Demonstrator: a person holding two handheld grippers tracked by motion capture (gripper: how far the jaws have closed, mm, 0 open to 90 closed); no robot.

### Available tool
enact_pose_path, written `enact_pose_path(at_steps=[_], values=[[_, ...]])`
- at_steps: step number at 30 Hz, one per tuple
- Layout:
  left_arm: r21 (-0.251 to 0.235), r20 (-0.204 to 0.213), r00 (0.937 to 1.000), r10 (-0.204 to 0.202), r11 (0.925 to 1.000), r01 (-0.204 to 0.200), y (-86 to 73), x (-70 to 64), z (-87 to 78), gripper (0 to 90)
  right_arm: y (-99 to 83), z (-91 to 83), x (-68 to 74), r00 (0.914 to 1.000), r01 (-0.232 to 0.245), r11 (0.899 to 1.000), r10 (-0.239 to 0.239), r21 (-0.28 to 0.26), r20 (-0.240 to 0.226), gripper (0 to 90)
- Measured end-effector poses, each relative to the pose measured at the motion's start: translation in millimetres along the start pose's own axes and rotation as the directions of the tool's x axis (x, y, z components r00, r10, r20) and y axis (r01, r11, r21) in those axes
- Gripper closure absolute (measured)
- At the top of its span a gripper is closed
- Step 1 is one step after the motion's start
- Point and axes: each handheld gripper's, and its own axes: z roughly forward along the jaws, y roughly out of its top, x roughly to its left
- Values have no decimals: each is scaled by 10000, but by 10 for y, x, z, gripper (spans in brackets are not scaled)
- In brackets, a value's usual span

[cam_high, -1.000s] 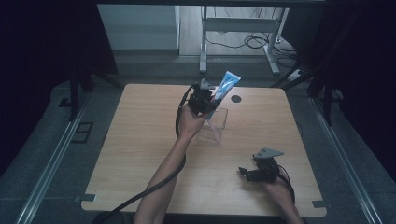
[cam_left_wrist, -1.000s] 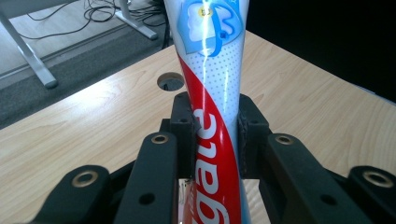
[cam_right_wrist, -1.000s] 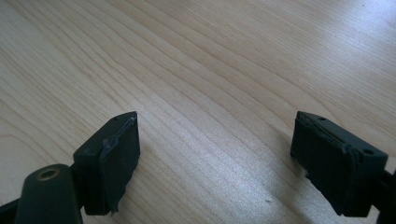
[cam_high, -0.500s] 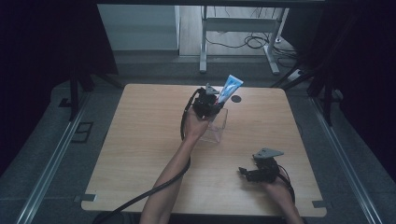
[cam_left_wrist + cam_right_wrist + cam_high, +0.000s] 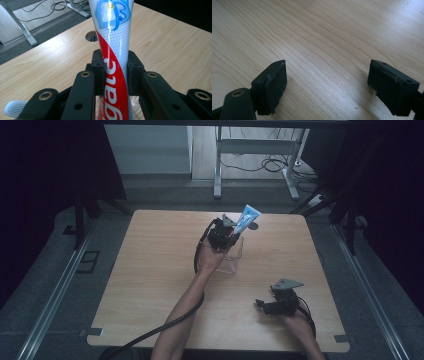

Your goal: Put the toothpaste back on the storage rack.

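Pale wooden worktop (image 5: pixel 150 270) under dim light — toothpaste tube held over a clear container.

We see the left gripper (image 5: pixel 223 236) pinching a red, white and blue toothpaste tube (image 5: pixel 246 218) upright above the clear plastic box (image 5: pixel 235 257); over the last second it has drifted slightly right and farther from us, the tube now just over the box's far edge. We judge the tube is being lifted out or carried off, not set down. Our right gripper (image 5: pixel 272 306) rests near the front edge, jaws spread wide over bare wood — idle. A white toothbrush head (image 5: pixel 15 108) peeks in beside the left gripper.
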Motion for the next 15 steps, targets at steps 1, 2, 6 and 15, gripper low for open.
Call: enact_pose_path(at_steps=[1,2,6,15], values=[[1,17,10000,12,10000,-12,-3,-4,2,729,0,0,0,10000,1,10000,-1,-1,-2,156],[30,36,10000,44,10000,-44,-7,-8,2,728,0,0,0,10000,5,10000,-5,0,-5,156],[294,34,9997,233,9993,-234,-38,-31,23,726,0,0,1,10000,10,10000,-10,-3,1,156],[451,281,9996,92,9989,-104,-132,-9,59,720,0,-1,2,10000,4,10000,-4,12,-17,156]])
